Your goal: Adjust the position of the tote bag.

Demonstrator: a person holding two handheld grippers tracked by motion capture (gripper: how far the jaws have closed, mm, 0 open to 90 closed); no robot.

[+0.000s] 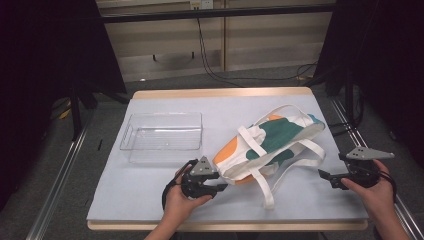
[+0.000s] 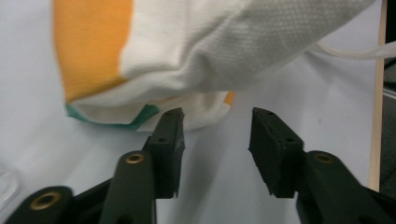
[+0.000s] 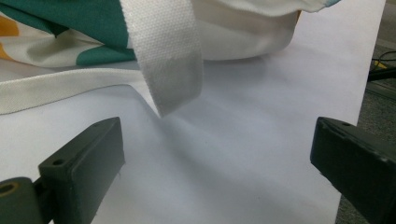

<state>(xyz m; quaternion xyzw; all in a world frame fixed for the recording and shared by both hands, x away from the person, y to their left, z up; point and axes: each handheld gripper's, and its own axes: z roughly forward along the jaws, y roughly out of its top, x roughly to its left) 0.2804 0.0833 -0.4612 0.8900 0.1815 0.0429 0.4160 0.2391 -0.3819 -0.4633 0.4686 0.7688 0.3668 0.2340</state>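
tote bag (image 1: 270, 145) lies centre-right of high view, near clear bin (image 1: 162, 131) | step (my guess): grab bag's lower corner, bite deep into cloth, not the edge | left gripper (image 2: 215, 140) half open, just short of corner, holds nothing | right gripper (image 3: 217, 154) wide open, empty, strap (image 3: 166, 56) beyond jaws

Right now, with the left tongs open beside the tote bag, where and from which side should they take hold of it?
Probably the folded bottom edge of the tote bag, approached flat along the table from the person's left. In the left gripper view that edge lies as a thin stacked fold just ahead of the open left tongs, slim enough to fit between the jaws.
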